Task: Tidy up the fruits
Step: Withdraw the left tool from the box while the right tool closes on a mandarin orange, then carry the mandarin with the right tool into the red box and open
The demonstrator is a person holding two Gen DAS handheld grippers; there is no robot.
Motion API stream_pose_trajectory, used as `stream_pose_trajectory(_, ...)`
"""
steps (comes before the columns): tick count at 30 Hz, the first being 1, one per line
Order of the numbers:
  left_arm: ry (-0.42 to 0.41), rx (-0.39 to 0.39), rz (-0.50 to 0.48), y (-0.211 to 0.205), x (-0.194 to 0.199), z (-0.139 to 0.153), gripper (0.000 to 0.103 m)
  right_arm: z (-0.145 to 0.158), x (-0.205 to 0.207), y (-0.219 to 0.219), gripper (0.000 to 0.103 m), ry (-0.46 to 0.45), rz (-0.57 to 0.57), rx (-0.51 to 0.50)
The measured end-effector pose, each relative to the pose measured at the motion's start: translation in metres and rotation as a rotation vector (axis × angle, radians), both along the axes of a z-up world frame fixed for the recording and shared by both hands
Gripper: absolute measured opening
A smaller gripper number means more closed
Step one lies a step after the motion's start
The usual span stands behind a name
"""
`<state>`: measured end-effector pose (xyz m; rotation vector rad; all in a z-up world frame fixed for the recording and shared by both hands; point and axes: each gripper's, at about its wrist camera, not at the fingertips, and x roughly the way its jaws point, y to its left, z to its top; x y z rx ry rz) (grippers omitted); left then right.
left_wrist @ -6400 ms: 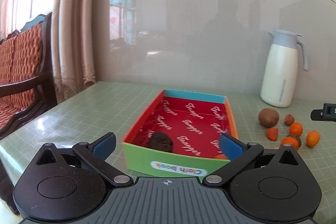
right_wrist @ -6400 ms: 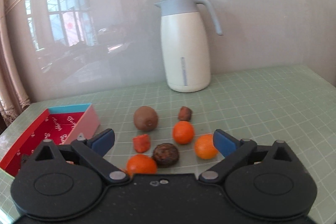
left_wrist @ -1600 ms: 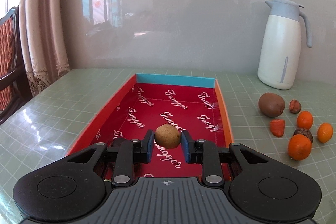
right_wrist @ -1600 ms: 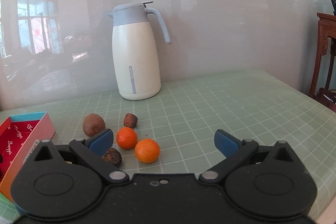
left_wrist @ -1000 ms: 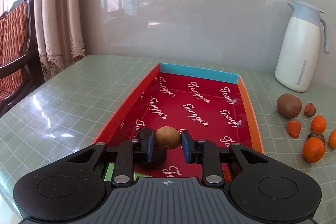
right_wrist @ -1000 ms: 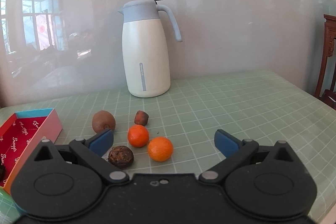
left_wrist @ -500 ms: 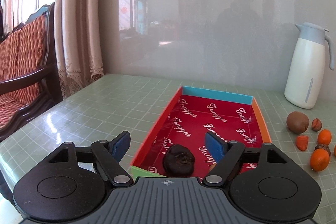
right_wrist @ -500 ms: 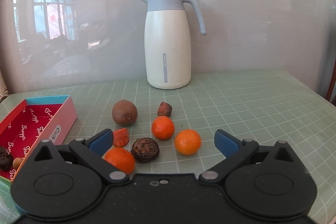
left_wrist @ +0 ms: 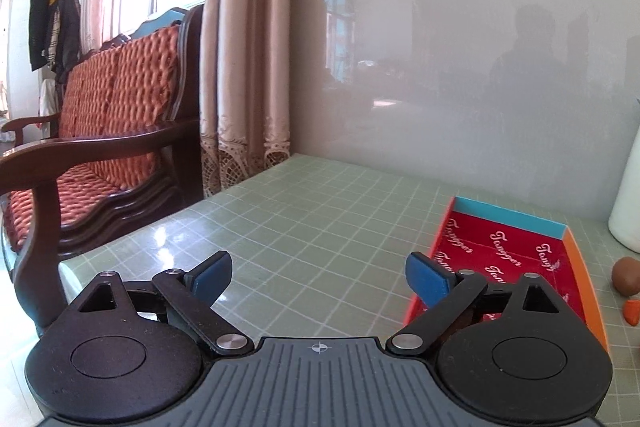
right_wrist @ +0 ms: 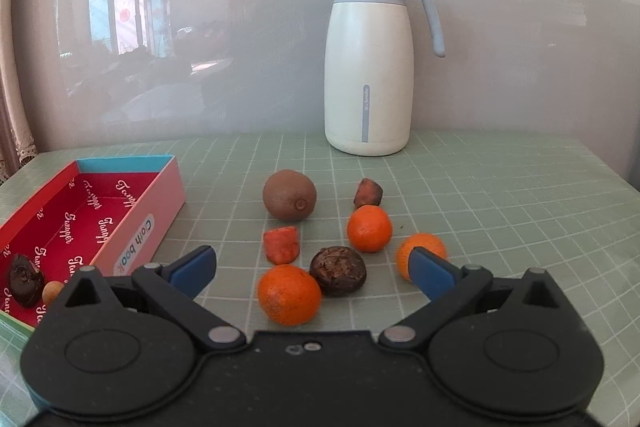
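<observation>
left wrist view low, facing table, right wrist view near fruit (shared: box)

The table is bare left of the box. The fruits sit close together, the jug stands behind them, and a chair blocks the far left.

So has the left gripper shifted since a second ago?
Yes. The left gripper has swung left, off the red box, which now sits at the view's right; its jaws are opening, empty.
</observation>
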<state>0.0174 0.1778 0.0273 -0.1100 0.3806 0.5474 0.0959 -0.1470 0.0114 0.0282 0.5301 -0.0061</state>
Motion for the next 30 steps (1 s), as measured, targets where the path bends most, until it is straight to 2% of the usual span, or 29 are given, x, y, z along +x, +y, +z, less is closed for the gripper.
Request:
stream_pose_trajectory(6,-0.014,-0.025,0.085,0.026,-0.011,-0.001,0.096,-0.008,0.008,0.013,0.102,0.047,-0.013,-0.034)
stream_pose_trajectory(12,-0.014,-0.057,0.127,0.045,-0.018,-0.003,0.096,-0.017,0.017,0.016,0.095,0.097,-0.025,-0.019)
stream_pose_trajectory(14,-0.018,-0.063,0.135,0.047,-0.019,-0.003,0.096,-0.021,0.020,0.015,0.081,0.119,-0.022,0.007)
stream_pose_trajectory(15,-0.019,-0.066,0.138,0.049,-0.020,-0.003,0.097,-0.023,0.022,0.014,0.077,0.134,-0.019,0.027)
stream_pose_trajectory(17,-0.020,-0.072,0.140,0.051,-0.023,-0.004,0.097,-0.026,0.026,0.010,0.059,0.158,-0.008,0.072)
stream_pose_trajectory(19,-0.022,-0.077,0.143,0.054,-0.024,-0.005,0.097,-0.030,0.029,0.008,0.054,0.177,-0.005,0.098)
stream_pose_trajectory(21,-0.025,-0.083,0.145,0.056,-0.025,-0.005,0.097,-0.032,0.029,0.008,0.043,0.178,-0.006,0.104)
stream_pose_trajectory(30,-0.030,-0.097,0.143,0.058,-0.025,-0.005,0.097,-0.031,0.026,0.018,0.041,0.156,0.045,0.086)
